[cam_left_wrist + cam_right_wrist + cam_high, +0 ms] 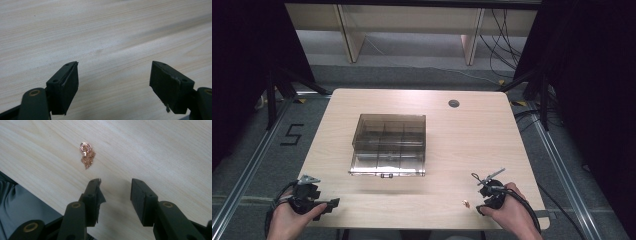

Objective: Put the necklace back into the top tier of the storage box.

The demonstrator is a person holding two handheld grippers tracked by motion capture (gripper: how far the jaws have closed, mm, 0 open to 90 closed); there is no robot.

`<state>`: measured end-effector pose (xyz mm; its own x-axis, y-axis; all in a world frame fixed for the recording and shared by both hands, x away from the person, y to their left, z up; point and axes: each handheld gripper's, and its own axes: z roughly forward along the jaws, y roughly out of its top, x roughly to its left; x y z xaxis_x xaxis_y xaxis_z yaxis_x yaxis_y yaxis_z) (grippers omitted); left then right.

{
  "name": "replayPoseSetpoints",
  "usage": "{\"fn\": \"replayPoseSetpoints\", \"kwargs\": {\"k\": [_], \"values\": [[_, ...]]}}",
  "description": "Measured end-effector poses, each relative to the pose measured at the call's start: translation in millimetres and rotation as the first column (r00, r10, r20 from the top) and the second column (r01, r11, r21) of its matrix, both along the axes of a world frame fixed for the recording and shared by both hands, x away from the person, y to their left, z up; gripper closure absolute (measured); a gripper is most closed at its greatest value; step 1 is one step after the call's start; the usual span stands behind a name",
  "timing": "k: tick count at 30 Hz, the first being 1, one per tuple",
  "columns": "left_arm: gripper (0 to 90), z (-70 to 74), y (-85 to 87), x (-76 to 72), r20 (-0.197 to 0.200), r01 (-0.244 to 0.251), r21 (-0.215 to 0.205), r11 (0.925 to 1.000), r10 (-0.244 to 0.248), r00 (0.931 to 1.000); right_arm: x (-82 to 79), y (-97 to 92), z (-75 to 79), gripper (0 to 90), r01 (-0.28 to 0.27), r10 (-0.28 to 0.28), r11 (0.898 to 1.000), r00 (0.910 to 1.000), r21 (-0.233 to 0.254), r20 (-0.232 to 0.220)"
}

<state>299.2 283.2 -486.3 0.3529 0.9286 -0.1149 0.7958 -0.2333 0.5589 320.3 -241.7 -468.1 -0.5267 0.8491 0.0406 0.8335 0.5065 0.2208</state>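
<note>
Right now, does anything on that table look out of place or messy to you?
One thing: a small rose-gold chain with a round pendant lies bunched in a heap on the bare table near its front edge, just ahead of the open right gripper, well apart from the closed clear compartment box.

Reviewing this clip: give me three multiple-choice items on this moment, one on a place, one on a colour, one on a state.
1. Where does the small chain lie?
A. inside the box
B. on the table near the right gripper
C. between the left gripper's fingers

2. What colour is the chain?
A. rose-gold
B. blue
C. white

3. How is the clear compartment box?
A. lid shut
B. lid open
C. upside down

Key: B, it lies bunched on the bare table just ahead of the right gripper; A, coppery pink metal; A, lid flat, front latch down.
</note>
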Motion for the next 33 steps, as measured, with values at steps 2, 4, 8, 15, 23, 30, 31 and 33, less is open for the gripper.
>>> {"fn": "replayPoseSetpoints", "kwargs": {"k": [2, 4, 8, 15, 23, 30, 31, 33], "values": [[22.9, 0.2, -0.7, 0.6, -0.012, 0.001, 0.001, 1.0000, -0.001, 0.9999, 1.7, -2.1, -0.5, 60.6, -0.050, 0.050, 0.999, 0.9985, 0.006, 0.021], [22.8, 0.4, -1.2, 1.4, -0.011, 0.010, 0.009, 0.9999, -0.010, 0.9999, 1.7, -0.8, -0.2, 61.1, -0.040, 0.040, 0.999, 0.9991, 0.009, 0.013], [22.2, -0.9, -1.3, 0.9, -0.021, 0.018, 0.012, 0.9998, -0.018, 0.9996, 3.1, 3.6, 3.7, 67.0, -0.053, 0.052, 0.998, 0.9984, -0.025, -0.021], [21.8, -1.5, -0.8, 1.8, -0.029, 0.016, 0.014, 0.9998, -0.016, 0.9995, 4.3, 11.0, 6.9, 73.7, -0.036, 0.035, 0.999, 0.9981, -0.017, -0.051], [21.8, -1.7, -1.4, 1.2, -0.040, 0.013, 0.021, 0.9997, -0.012, 0.9991, 12.0, 16.7, 8.1, 75.2, -0.057, 0.053, 0.997, 0.9947, -0.046, -0.088], [21.8, -3.5, -3.5, 2.2, -0.036, 0.024, 0.021, 0.9995, -0.023, 0.9991, 16.6, 21.8, 10.3, 73.1, -0.060, 0.055, 0.997, 0.9916, -0.043, -0.117], [21.8, -3.4, -3.3, 2.3, -0.039, 0.030, 0.024, 0.9992, -0.029, 0.9988, 18.5, 21.7, 10.8, 72.8, -0.085, 0.078, 0.995, 0.9906, -0.052, -0.112], [21.8, -2.7, -4.0, 2.2, -0.046, 0.033, 0.030, 0.9990, -0.031, 0.9985, 19.5, 23.5, 11.1, 72.5, -0.089, 0.083, 0.995, 0.9905, -0.050, -0.110]]}}
